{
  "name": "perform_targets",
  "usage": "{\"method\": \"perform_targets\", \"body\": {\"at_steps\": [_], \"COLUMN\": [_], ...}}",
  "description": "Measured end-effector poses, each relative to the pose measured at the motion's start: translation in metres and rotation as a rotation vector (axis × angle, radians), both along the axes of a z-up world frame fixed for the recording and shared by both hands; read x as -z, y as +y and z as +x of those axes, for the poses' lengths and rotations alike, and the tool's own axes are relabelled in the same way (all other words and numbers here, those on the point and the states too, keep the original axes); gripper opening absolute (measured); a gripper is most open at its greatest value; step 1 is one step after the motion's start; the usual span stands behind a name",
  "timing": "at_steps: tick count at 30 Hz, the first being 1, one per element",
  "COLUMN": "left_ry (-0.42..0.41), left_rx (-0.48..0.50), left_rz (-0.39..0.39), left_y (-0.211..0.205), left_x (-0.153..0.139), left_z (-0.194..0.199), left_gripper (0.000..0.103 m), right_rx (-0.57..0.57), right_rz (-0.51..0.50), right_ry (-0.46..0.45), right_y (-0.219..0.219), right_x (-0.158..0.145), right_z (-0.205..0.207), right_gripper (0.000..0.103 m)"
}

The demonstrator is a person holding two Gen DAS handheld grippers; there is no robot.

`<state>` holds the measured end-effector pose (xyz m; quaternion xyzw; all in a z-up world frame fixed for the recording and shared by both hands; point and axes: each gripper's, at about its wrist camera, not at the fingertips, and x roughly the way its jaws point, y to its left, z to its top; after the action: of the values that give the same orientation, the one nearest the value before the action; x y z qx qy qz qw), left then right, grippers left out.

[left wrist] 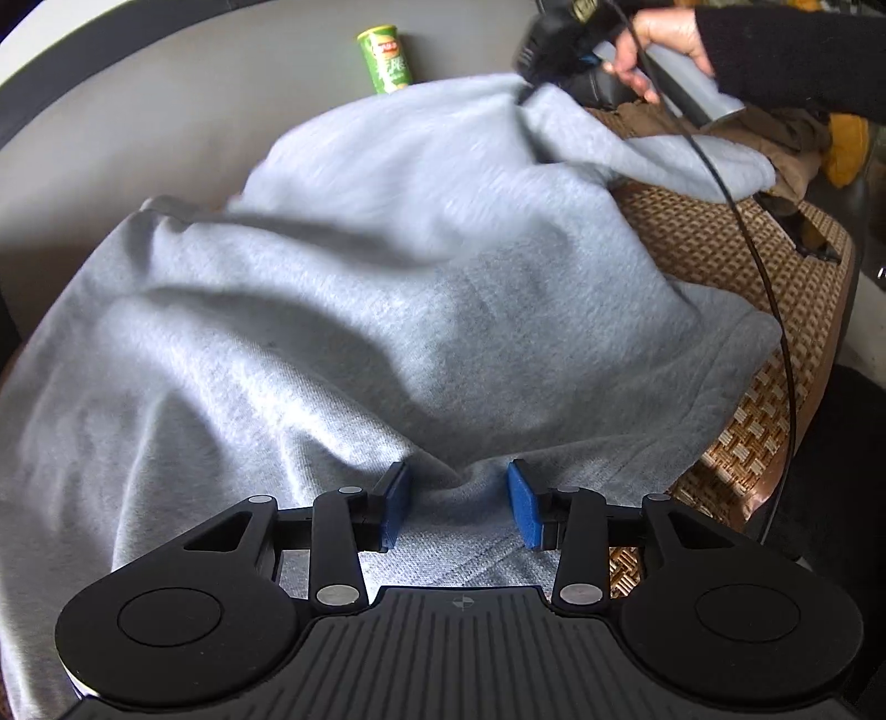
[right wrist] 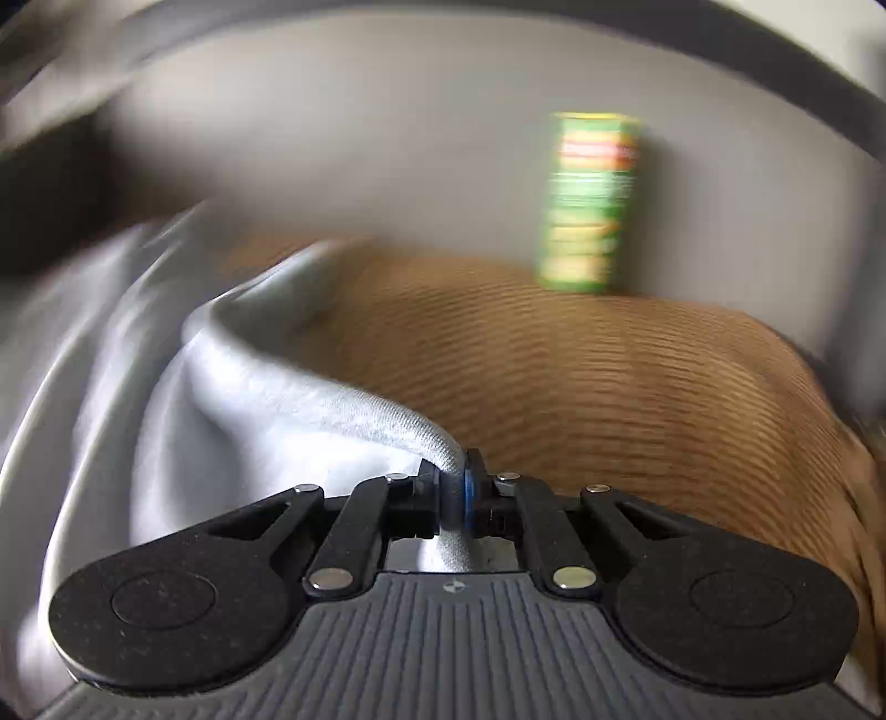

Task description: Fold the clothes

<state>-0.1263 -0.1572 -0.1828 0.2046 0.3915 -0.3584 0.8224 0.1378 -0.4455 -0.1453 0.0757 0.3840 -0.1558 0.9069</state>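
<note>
Grey fleece fills most of the left wrist view: the grey garment point(left wrist: 387, 310) lies rumpled over a woven brown mat point(left wrist: 736, 260), with deep folds running across it. Nearest the camera, the left gripper point(left wrist: 458, 504) hovers just over a raised ridge of the cloth, its blue pads point(left wrist: 523, 504) standing apart on either side of that ridge without pressing it, so the jaws are released. Farther off, at the garment's far corner, the right gripper point(left wrist: 545, 52) pinches the cloth, carried by a hand point(left wrist: 659, 47) in a dark sleeve point(left wrist: 797, 61), with a black cable point(left wrist: 769, 310) trailing down from it over the mat. In the right wrist view, blurred by motion, the right gripper's jaws are clenched on a rolled hem of the grey garment, which bunches between the pads and streams away to the left over the mat. Beside the hand lies a heap of brown clothing point(left wrist: 786, 138) with something yellow point(left wrist: 847, 149) behind it. Farthest back, a green snack canister point(left wrist: 385, 58) stands upright against a pale grey wall point(left wrist: 194, 111).
</note>
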Motion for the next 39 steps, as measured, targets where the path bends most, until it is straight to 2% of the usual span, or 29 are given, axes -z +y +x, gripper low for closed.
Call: {"method": "perform_targets", "body": {"at_steps": [1, 3, 4, 6, 7, 10, 14, 17, 22, 27, 28, 29, 30, 34, 37, 39], "left_ry": [0.002, 0.005, 0.004, 0.005, 0.009, 0.01, -0.003, -0.02, -0.01, 0.033, 0.04, 0.044, 0.043, 0.055, 0.075, 0.072], "left_rx": [-0.004, -0.012, -0.013, -0.012, -0.012, -0.027, -0.05, -0.02, 0.033, 0.065, 0.078, 0.092, 0.107, 0.147, 0.126, 0.102], "left_rz": [-0.005, -0.013, -0.014, -0.018, -0.025, -0.061, -0.126, -0.147, -0.143, -0.156, -0.159, -0.156, -0.144, -0.096, -0.087, -0.094], "left_y": [0.001, 0.002, 0.003, 0.004, 0.006, 0.013, 0.011, -0.005, -0.038, -0.065, -0.071, -0.077, -0.082, -0.097, -0.094, -0.083], "left_x": [0.0, 0.0, -0.001, -0.004, -0.007, -0.022, -0.043, -0.051, -0.039, -0.023, -0.021, -0.018, -0.015, 0.003, 0.011, 0.008], "left_z": [0.0, -0.001, -0.001, -0.003, -0.003, -0.001, 0.004, 0.002, -0.007, -0.01, -0.011, -0.012, -0.012, -0.013, -0.01, -0.009], "left_gripper": [0.053, 0.053, 0.053, 0.054, 0.056, 0.056, 0.057, 0.058, 0.058, 0.058, 0.058, 0.058, 0.058, 0.058, 0.058, 0.058], "right_rx": [0.072, 0.1, 0.1, 0.115, 0.103, 0.041, -0.086, -0.127, -0.192, -0.27, -0.276, -0.268, -0.258, -0.026, 0.069, 0.083], "right_rz": [0.02, 0.007, -0.011, -0.051, -0.062, -0.088, -0.125, -0.136, -0.176, -0.216, -0.218, -0.195, -0.168, -0.182, -0.189, -0.224], "right_ry": [0.038, 0.178, 0.222, 0.218, 0.189, 0.105, 0.075, 0.104, 0.152, 0.276, 0.298, 0.321, 0.343, 0.315, 0.37, 0.375], "right_y": [-0.014, -0.028, -0.03, -0.029, -0.027, -0.017, -0.004, 0.002, 0.017, 0.028, 0.027, 0.02, 0.013, -0.038, -0.061, -0.058], "right_x": [0.008, 0.028, 0.035, 0.032, 0.023, -0.004, -0.03, -0.034, -0.026, 0.017, 0.024, 0.027, 0.029, 0.021, 0.039, 0.048], "right_z": [0.002, 0.006, 0.006, 0.003, -0.001, -0.013, -0.024, -0.034, -0.055, -0.053, -0.051, -0.045, -0.038, -0.017, -0.007, -0.007], "right_gripper": [0.009, 0.019, 0.033, 0.051, 0.055, 0.057, 0.065, 0.065, 0.067, 0.066, 0.051, 0.005, 0.007, 0.006, 0.008, 0.023]}}
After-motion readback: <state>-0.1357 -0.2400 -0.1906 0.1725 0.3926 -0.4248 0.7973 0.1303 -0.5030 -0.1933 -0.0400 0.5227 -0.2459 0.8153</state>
